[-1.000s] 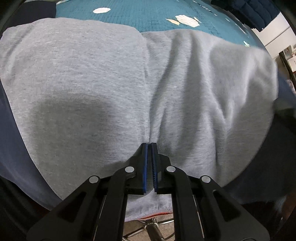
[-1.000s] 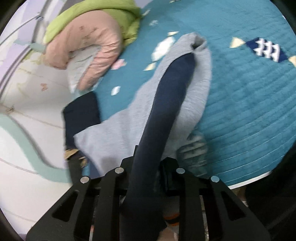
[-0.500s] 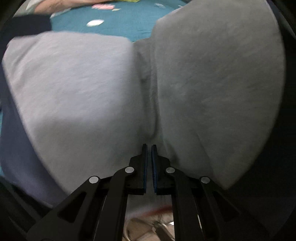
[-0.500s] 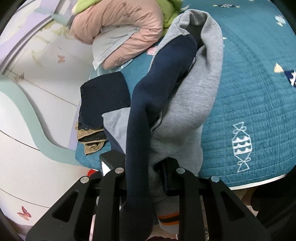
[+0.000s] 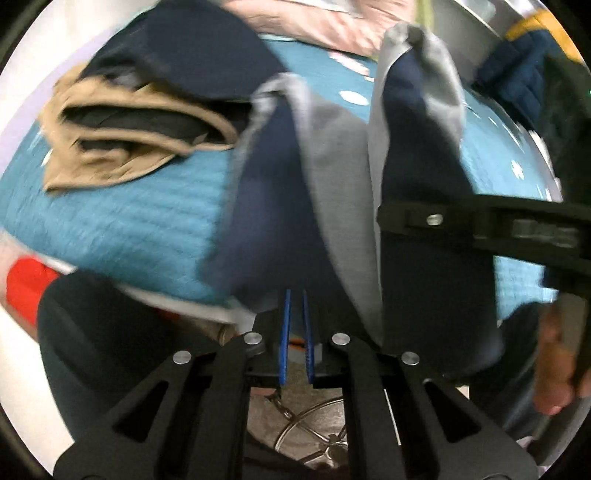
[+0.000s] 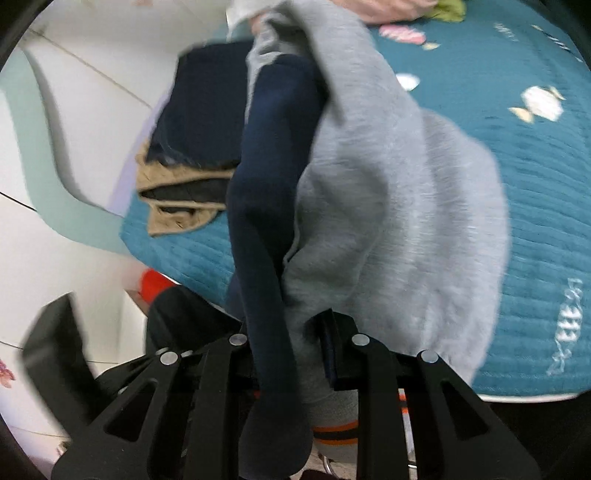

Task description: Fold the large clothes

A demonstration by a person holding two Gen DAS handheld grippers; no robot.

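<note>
Over near bed edge: grey-and-navy sweatshirt (image 6: 399, 206) bunched and lifted, hanging partly above teal quilt (image 6: 546, 229), partly off its near side.
Right gripper (image 6: 291, 354): clamped on gathered navy sleeve and grey body fabric; cloth passes between the fingers and hangs below them.
Left gripper (image 5: 295, 332): blue pads nearly together, narrow gap, nothing visible between them; sweatshirt (image 5: 332, 192) just ahead and above, apparently not held.
Right gripper from left view (image 5: 480, 229): black body crossing at right, fabric draped down from it.
Task location: garment at near-left part of bed, between folded pile and open quilt.
Progress: looks late or between folds; garment already narrowed into a thick bundle, sleeves tucked inward, not lying flat. Judgement only, motion blur heavy.
Left to do: probably set down, square up, flatten, maybe stack.
Done pile: tan-and-dark folded clothes (image 6: 184, 184) with navy piece on top at bed's left corner, near the bundle.
Unfolded heap: pink garment (image 5: 314, 22) at far side, well apart.
Edges: quilt's white-trimmed near edge directly under bundle; slip-off risk if released here.
Open room: wide bare quilt to right in right view; left side crowded by pile and wall.
Below edge: chair base (image 5: 317, 435) and floor, something red (image 5: 26, 288) at left.
</note>
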